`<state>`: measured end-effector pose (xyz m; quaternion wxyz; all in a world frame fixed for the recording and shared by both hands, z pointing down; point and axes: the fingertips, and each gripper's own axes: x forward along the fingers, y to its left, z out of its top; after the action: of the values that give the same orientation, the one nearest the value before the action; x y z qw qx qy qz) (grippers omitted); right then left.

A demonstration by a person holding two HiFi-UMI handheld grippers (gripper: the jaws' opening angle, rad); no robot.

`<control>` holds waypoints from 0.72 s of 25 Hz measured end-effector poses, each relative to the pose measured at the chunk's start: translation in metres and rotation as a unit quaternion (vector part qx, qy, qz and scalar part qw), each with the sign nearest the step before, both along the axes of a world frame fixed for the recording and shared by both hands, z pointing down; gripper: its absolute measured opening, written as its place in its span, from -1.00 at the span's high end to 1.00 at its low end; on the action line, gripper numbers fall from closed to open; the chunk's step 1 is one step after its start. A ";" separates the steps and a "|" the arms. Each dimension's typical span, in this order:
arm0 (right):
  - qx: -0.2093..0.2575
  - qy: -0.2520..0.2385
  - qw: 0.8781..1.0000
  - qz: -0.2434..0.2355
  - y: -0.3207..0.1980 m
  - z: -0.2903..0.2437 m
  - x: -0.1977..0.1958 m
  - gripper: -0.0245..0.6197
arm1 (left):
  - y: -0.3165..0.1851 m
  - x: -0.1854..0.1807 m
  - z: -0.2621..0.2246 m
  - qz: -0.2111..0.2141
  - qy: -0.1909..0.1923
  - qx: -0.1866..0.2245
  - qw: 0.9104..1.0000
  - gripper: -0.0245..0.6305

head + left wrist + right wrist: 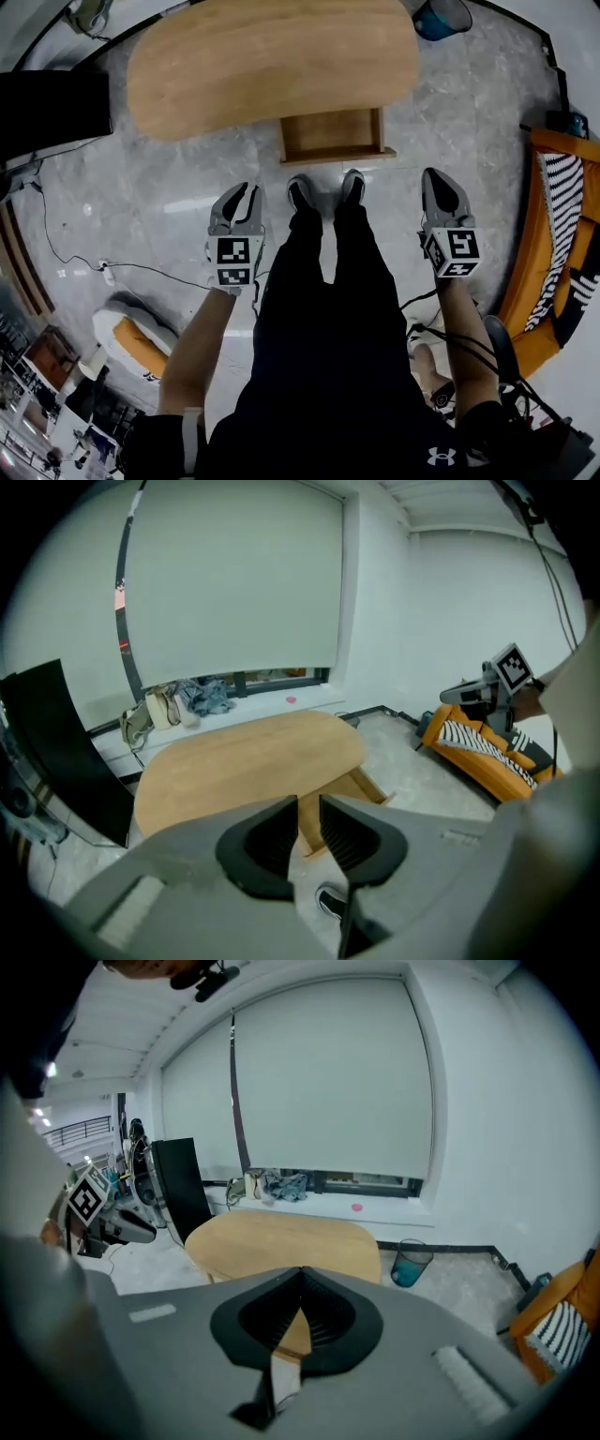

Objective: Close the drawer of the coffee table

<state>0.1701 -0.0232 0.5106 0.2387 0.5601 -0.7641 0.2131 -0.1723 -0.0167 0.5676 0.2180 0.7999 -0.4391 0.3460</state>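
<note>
Grey speckled floor [169, 197] under wooden coffee table [272, 61], blue bin [441, 17], cable [150, 266].

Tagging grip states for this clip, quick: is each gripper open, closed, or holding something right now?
Left gripper: open, nothing between its jaws.
Right gripper: closed, holding nothing.

drawer [333, 137] before table [272, 61], tongs [246, 201] nearer
</note>
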 end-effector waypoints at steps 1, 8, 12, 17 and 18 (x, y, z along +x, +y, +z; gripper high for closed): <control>-0.013 -0.005 1.000 0.002 0.002 0.016 0.005 0.91 | 0.002 0.004 0.015 -0.001 0.000 -0.016 1.000 0.68; -0.054 0.017 0.997 -0.052 -0.005 0.106 0.016 0.92 | 0.011 0.020 0.101 -0.003 -0.040 -0.066 0.997 0.92; -0.067 0.022 0.996 -0.062 -0.010 0.146 0.021 0.92 | 0.012 0.026 0.138 0.020 -0.063 -0.066 0.996 0.92; -0.098 0.042 0.991 -0.081 0.007 0.205 0.033 0.92 | 0.017 0.025 0.183 0.041 -0.090 -0.064 0.993 0.92; -0.103 0.043 0.990 -0.085 0.010 0.216 0.035 0.92 | 0.018 0.024 0.195 0.042 -0.096 -0.069 0.992 0.92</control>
<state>0.2053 -0.0136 0.7269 0.3453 0.4742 -0.7718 0.2452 -0.1487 0.0009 0.7622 0.2150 0.7640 -0.3986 0.4595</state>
